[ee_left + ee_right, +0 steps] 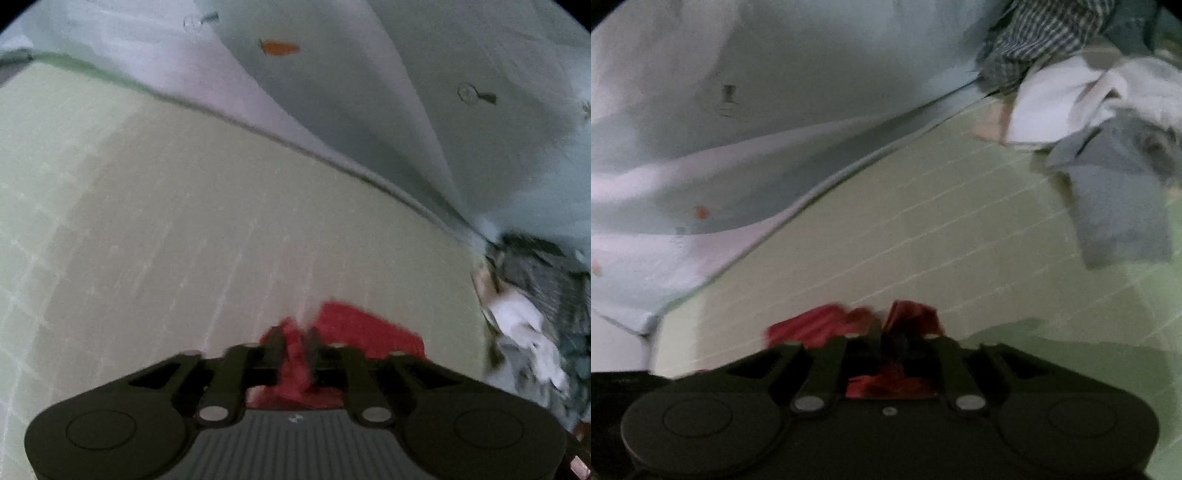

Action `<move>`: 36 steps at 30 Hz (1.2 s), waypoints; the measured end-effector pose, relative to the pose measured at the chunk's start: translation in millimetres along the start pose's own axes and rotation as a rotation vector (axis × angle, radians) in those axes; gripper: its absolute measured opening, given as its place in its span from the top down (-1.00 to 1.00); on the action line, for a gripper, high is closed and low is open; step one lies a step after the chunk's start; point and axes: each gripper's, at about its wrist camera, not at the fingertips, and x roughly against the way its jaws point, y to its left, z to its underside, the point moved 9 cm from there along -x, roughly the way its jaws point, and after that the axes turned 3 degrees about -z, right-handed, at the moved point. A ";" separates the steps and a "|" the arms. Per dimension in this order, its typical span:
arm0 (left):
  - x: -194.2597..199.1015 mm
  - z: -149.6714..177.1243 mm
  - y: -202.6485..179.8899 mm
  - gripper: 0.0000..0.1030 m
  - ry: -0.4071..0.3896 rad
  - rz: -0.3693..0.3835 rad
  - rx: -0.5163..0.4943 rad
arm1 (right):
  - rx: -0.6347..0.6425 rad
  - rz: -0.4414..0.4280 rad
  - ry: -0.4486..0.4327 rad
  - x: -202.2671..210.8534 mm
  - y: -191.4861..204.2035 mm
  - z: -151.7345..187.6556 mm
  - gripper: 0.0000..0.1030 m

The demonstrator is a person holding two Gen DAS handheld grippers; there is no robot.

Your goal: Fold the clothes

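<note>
A red garment (354, 328) is pinched in my left gripper (297, 341), whose fingers are closed on a bunched fold; the rest of the cloth trails to the right over the pale green mat (184, 221). In the right wrist view my right gripper (886, 332) is shut on the same red garment (816, 325), which spreads to the left of the fingers. Both grippers hold the cloth above the mat. Both views are motion blurred.
A pale blue sheet with small orange prints (369, 92) hangs behind the mat, also in the right wrist view (775, 92). A pile of clothes, checked, white and grey (1089, 110), lies at the mat's far right; it shows in the left wrist view (535, 302).
</note>
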 end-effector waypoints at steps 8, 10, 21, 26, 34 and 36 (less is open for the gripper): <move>-29.6 -20.3 7.1 -0.77 -0.007 -0.087 -0.017 | 0.125 0.164 -0.004 7.1 -20.3 10.9 -0.35; -35.0 -9.5 1.6 -0.83 0.025 -0.084 -0.066 | 0.143 0.188 0.013 9.0 -23.4 21.1 -0.52; -72.9 33.9 -22.1 -0.88 0.149 -0.165 -0.347 | 0.420 0.252 0.166 -24.3 0.1 56.7 -0.73; -95.1 19.9 -17.1 -0.88 0.150 -0.194 -0.325 | 0.612 0.340 0.171 -40.8 3.5 45.4 -0.74; -87.5 -57.8 -10.7 -0.88 -0.076 -0.186 -0.154 | 0.527 0.363 -0.032 -44.0 4.6 -23.6 -0.74; -81.6 -76.0 -4.7 -0.88 -0.126 -0.147 -0.051 | 0.455 0.350 -0.067 -40.4 1.2 -37.9 -0.74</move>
